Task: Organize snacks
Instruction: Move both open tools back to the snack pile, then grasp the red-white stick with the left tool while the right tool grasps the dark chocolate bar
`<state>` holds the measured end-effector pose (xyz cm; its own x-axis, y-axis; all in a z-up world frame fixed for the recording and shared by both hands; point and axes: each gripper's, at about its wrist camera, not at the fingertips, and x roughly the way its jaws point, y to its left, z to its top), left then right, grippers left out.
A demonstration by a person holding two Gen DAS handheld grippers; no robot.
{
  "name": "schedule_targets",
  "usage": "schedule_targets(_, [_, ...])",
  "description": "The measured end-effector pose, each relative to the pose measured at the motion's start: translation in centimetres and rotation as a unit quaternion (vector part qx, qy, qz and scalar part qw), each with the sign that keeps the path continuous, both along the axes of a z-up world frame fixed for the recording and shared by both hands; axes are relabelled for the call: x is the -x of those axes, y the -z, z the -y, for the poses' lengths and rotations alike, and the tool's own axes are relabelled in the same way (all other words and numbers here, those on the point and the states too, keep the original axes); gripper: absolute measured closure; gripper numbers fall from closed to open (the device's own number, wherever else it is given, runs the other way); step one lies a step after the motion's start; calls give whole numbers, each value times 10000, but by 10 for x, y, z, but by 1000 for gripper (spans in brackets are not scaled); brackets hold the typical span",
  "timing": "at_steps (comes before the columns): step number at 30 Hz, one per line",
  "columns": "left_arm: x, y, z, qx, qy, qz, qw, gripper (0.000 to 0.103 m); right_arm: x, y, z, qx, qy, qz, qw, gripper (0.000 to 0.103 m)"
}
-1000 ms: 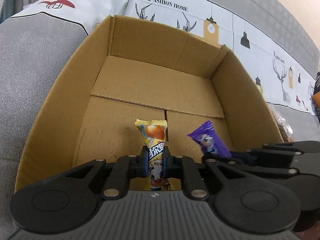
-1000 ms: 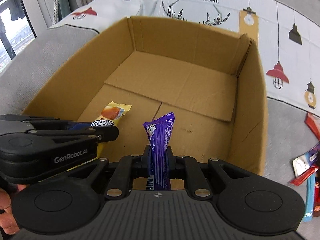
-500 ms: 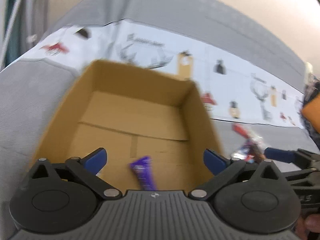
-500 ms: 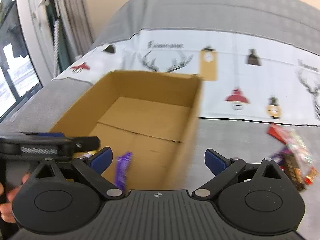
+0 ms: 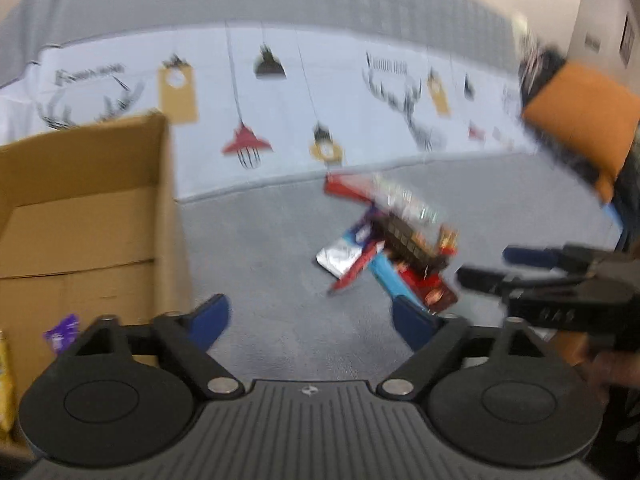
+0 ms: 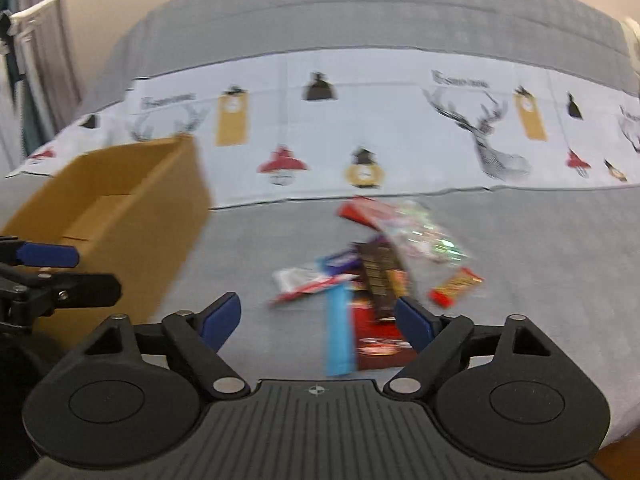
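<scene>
A cardboard box (image 5: 80,168) stands on the grey sofa at the left; it also shows in the right wrist view (image 6: 132,184). A purple snack (image 5: 62,334) and a yellow snack (image 5: 5,368) lie inside it. A pile of snack packets (image 5: 392,240) lies on the seat to the right of the box, also in the right wrist view (image 6: 376,268). My left gripper (image 5: 310,320) is open and empty, facing the pile. My right gripper (image 6: 318,318) is open and empty just before the pile. Both views are blurred.
A white printed cloth (image 6: 360,120) covers the sofa back. An orange cushion (image 5: 580,120) sits at the far right. The right gripper shows at the right in the left wrist view (image 5: 560,280); the left gripper shows at the left in the right wrist view (image 6: 52,276).
Both grippers opened and let the yellow and purple snacks go into the box. Both then swung right, from over the box toward the snack pile.
</scene>
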<state>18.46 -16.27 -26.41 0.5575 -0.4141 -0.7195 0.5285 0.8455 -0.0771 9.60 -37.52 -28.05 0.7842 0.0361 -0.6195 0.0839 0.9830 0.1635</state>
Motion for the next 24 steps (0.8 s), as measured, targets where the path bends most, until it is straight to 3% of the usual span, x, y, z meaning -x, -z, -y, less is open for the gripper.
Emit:
schedule_targets(3, [-19, 25, 35, -276, 219, -166, 9992, 36, -10, 27, 28, -249, 172, -124, 9995, 27])
schedule_targets(7, [-48, 59, 74, -378, 341, -255, 9984, 38, -31, 56, 57, -601, 263, -516, 9965, 43])
schedule_targets(11, [-74, 88, 96, -466, 391, -363, 9975, 41, -46, 68, 73, -781, 217, -534, 9953, 43])
schedule_targets(13, [-85, 100, 99, -418, 383, -541, 9969, 54, -55, 74, 76, -798, 184, -597, 9949, 43])
schedule_targets(17, [-85, 106, 96, -267, 541, -371, 9975, 56, -76, 85, 71, -902, 15, -677, 9936, 43])
schedule_targets(19, [-84, 105, 94, -316, 513, -304, 9977, 78, -85, 88, 66, -932, -96, -664, 9934, 43])
schedule_targets(21, [-86, 103, 88, -185, 468, -457, 9977, 91, -91, 88, 59, -906, -154, -635, 9937, 43])
schedule_targets(24, [-87, 99, 76, 43, 387, -740, 9965, 95, -93, 85, 49, -809, -210, -560, 9949, 43])
